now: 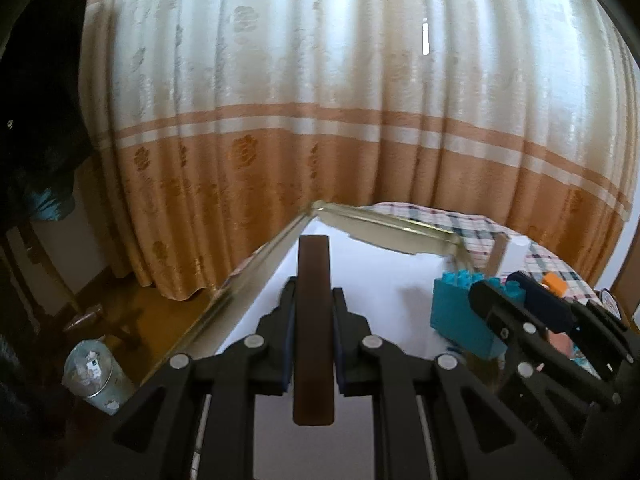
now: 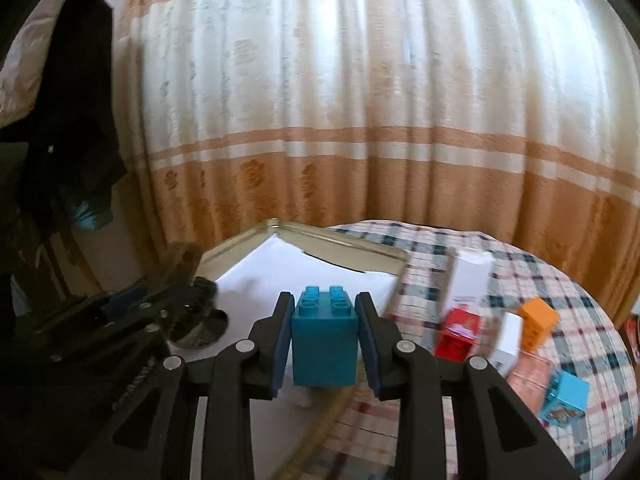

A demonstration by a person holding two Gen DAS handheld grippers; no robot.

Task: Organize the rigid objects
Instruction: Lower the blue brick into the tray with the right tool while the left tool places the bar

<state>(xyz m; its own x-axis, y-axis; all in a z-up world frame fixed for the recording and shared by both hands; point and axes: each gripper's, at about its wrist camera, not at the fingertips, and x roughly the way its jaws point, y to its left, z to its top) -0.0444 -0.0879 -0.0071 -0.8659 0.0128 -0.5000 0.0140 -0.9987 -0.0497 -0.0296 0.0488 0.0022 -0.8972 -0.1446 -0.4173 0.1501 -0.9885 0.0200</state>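
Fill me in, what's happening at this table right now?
A person is sorting toy pieces with two handheld grippers. The left gripper is shut on a dark brown bar, the right gripper on a teal building block, both above the white-lined tray. Red, orange and blue blocks remain on the checked tablecloth.

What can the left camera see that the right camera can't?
Only the left camera shows the brown stick in the left gripper, end to end, and a bin on the floor.

Only the right camera shows a red block, a white box and a loose blue block on the checked cloth.

Both show the curtain, the tray with white paper, the orange block and the teal brick in the right gripper.
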